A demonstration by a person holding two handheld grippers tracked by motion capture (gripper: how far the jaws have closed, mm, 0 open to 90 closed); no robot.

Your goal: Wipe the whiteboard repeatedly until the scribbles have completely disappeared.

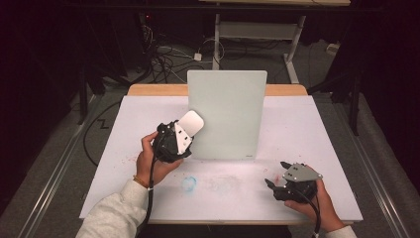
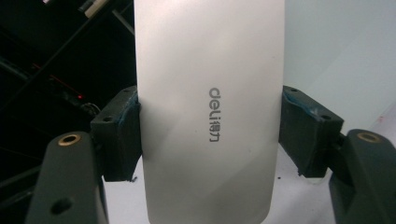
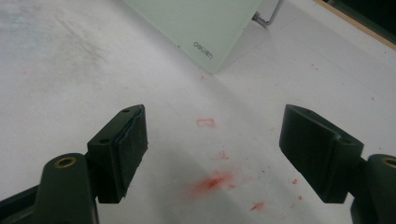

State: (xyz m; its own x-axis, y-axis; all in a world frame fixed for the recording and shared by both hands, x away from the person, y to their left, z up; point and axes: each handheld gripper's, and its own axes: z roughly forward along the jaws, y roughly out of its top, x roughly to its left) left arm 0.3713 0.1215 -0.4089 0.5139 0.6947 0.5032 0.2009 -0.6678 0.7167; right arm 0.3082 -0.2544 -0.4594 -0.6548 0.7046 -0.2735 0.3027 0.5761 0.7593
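While the left claw (image 1: 184, 130) already pinches the white eraser (image 1: 191, 122) by its long sides and holds it up at the board's (image 1: 228, 114) left edge, the wiping looks barely begun, and the right claw (image 1: 278, 174) rests spread on the stained tabletop (image 1: 307, 124).

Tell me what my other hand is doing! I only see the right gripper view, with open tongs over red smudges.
Observer: The left tongs are shut on a white block with "deli" printed on it.
Operator: Where is it holding that?
Observer: In the high view, it is raised in front of the left edge of the pale green board.
Operator: Is the board lying flat?
Observer: No, it stands up on the middle of the table, and the right tongs are apart from it, near the front right.
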